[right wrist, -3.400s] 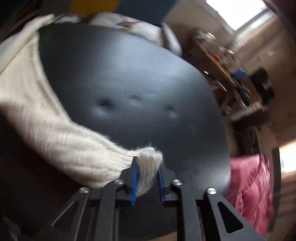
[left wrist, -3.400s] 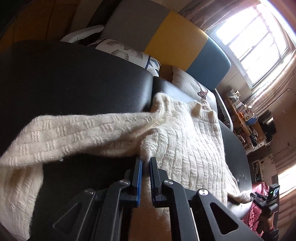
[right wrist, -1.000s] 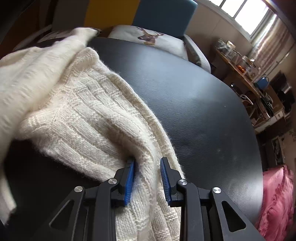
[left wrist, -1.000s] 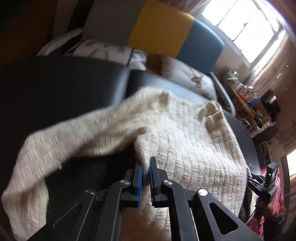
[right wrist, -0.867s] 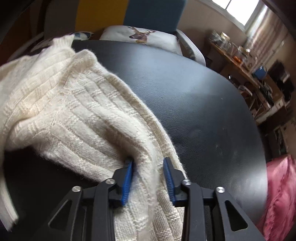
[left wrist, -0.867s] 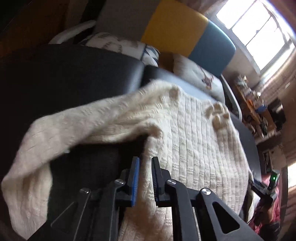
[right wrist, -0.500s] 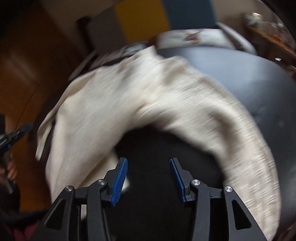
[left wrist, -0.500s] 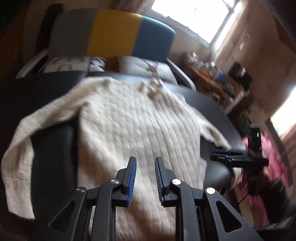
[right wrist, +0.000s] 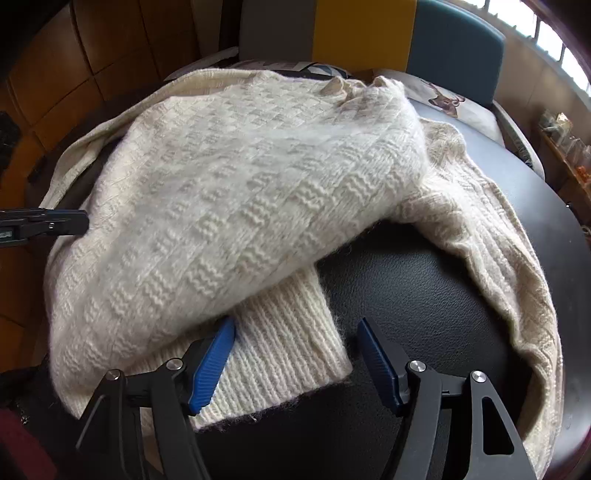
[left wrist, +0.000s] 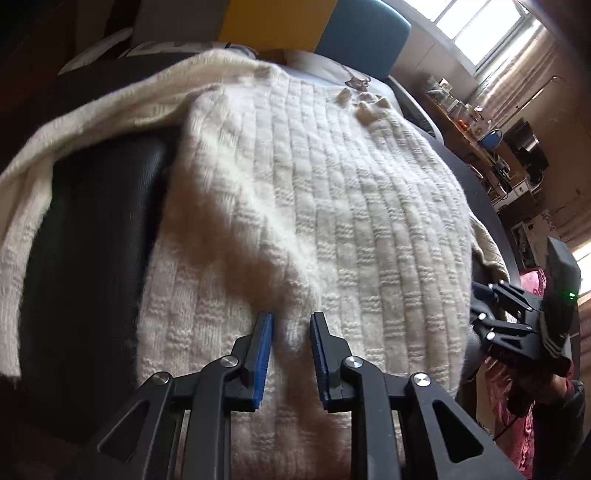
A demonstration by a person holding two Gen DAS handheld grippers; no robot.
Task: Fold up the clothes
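Cream wool fills our left wrist view: a knitted sweater (left wrist: 332,206) lies spread over a black leather cushion (left wrist: 92,258). Behind it we see a chair back in grey, yellow and blue panels (left wrist: 362,29), a printed pillow (left wrist: 332,70), a cluttered side table (left wrist: 476,125) and a bright window (left wrist: 491,22). One sleeve (left wrist: 44,177) curves off to the left over the black leather. Our left gripper (left wrist: 290,325) hangs just over the sweater's near part, its blue-padded jaws a little apart, with knit below the gap but nothing pinched. At the right edge we see our right gripper (left wrist: 480,306), held by a hand (left wrist: 543,391) near pink fabric (left wrist: 532,280).

From the right wrist view, the sweater (right wrist: 229,192) lies folded over itself on the same black cushion (right wrist: 424,295), with wooden panelling (right wrist: 74,55) behind on the left and the panelled chair (right wrist: 362,33) at the top. A ribbed cuff (right wrist: 288,354) pokes out from under the body. Our right gripper (right wrist: 295,339) stands about half open over that cuff; the left pad (right wrist: 212,365) is at the knit, the right pad (right wrist: 376,362) clear of it, gripping nothing. The left gripper's (right wrist: 83,223) tip shows at the left edge.
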